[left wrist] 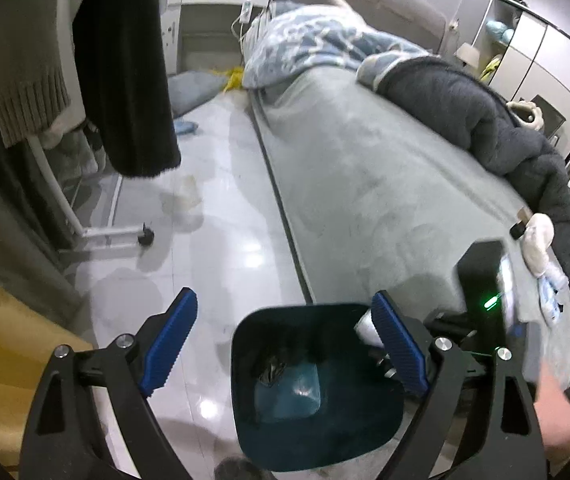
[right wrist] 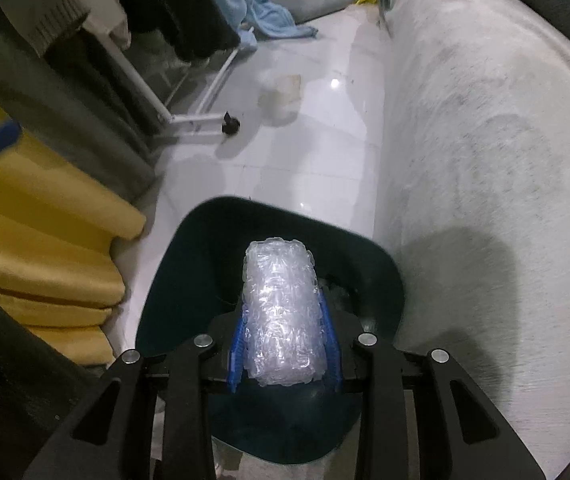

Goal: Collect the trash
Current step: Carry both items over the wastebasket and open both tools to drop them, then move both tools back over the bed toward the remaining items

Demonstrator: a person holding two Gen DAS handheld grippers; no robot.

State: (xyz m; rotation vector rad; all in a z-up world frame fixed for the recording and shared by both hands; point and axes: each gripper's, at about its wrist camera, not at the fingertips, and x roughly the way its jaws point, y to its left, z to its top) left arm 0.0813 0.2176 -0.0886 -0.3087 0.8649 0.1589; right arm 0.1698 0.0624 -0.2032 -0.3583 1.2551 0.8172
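A dark teal trash bin (left wrist: 253, 344) stands on the white floor beside the bed; crumpled trash lies at its bottom. My left gripper (left wrist: 285, 344) is open and empty above the bin's rim. My right gripper (right wrist: 283, 344) is shut on a roll of clear bubble wrap (right wrist: 281, 312) and holds it over the bin's (right wrist: 173, 280) opening. The right gripper's black body (left wrist: 481, 292) shows in the left wrist view, to the right of the bin. White crumpled items (left wrist: 539, 236) lie on the bed's edge.
The grey bed (left wrist: 365, 184) runs along the right, with a dark blanket (left wrist: 485, 128) and a blue quilt (left wrist: 305, 44) on it. A clothes rack (left wrist: 97, 236) with hanging garments stands at the left. Yellow cushions (right wrist: 37, 240) lie left of the bin.
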